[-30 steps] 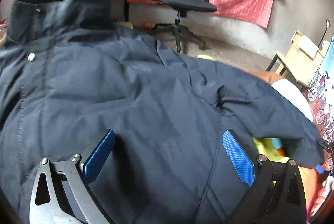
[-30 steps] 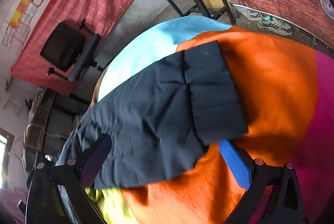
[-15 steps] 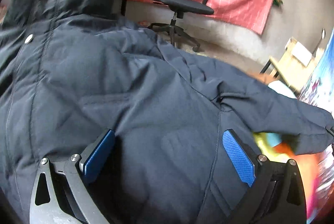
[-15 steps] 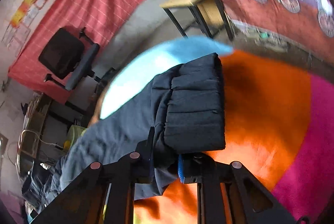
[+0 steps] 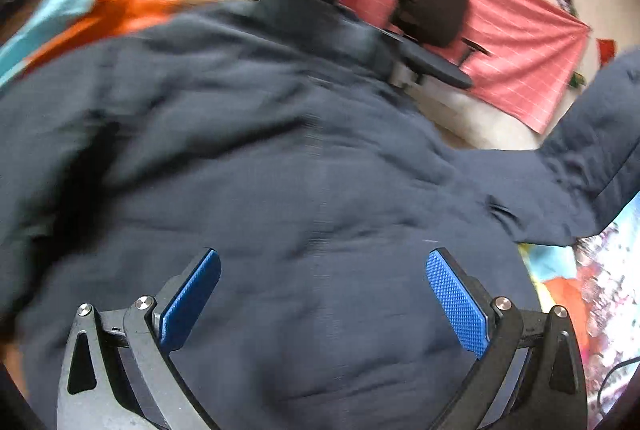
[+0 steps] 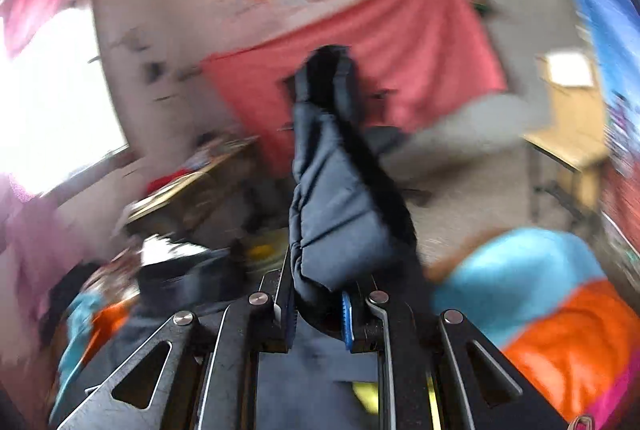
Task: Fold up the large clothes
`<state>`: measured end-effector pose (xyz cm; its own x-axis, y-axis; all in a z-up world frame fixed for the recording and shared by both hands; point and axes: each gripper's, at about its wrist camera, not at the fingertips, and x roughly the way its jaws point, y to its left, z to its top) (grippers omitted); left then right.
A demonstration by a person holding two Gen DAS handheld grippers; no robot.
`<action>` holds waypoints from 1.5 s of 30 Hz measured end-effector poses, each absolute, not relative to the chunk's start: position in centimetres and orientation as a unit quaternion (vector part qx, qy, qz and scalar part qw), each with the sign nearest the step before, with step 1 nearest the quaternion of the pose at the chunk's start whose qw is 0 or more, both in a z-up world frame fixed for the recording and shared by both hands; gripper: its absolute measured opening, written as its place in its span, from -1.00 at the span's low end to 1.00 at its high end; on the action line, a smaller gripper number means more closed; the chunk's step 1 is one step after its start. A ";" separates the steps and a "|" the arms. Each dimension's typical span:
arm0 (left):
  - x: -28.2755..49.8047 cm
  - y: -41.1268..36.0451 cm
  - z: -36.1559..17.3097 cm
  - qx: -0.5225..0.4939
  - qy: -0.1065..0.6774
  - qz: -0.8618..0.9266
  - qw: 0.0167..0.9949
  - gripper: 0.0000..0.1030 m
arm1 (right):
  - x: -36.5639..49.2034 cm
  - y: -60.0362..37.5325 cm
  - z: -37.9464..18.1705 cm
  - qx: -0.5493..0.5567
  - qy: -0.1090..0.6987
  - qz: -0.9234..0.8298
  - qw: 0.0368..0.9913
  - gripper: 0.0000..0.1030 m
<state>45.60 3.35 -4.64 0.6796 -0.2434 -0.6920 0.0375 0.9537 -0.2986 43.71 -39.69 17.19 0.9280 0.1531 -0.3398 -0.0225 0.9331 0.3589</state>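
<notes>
A large dark navy padded jacket (image 5: 304,165) lies spread over a bright patchwork cover and fills the left wrist view. My left gripper (image 5: 320,294) is open just above the jacket's body, its blue pads (image 5: 456,302) wide apart and holding nothing. The jacket's sleeve (image 5: 600,133) is raised at the right of that view. My right gripper (image 6: 318,314) is shut on the sleeve cuff (image 6: 336,189), which stands up between the jaws. Both views are blurred.
An orange, light blue and pink cover (image 6: 560,334) lies under the jacket. A black office chair (image 5: 436,21) stands before a red cloth (image 5: 516,41) on the wall. A wooden table (image 6: 568,141) is at the right, a cluttered desk (image 6: 192,185) at the left.
My right gripper shut on the sleeve cuff and lifted it up off the cover. My left gripper stayed open and swung left over the jacket body.
</notes>
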 end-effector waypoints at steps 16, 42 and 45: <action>40.2 18.6 -3.1 -0.177 0.343 0.064 0.920 0.96 | 49.2 -7.3 9.2 0.049 0.295 0.282 0.912 -0.69; 48.6 10.5 -11.0 -0.045 0.432 0.065 0.899 0.97 | 54.5 -23.3 1.7 -0.017 0.360 0.111 0.926 0.21; 48.9 10.4 -11.7 -0.035 0.438 0.070 0.896 0.97 | 56.5 -26.8 -0.8 0.023 0.396 0.058 0.916 -0.16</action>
<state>48.90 10.37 -11.71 0.6064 0.0948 -0.7895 -0.1556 0.9878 -0.0009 56.46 -26.81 -0.77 0.6800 0.1243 -0.7226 -0.0879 0.9922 0.0879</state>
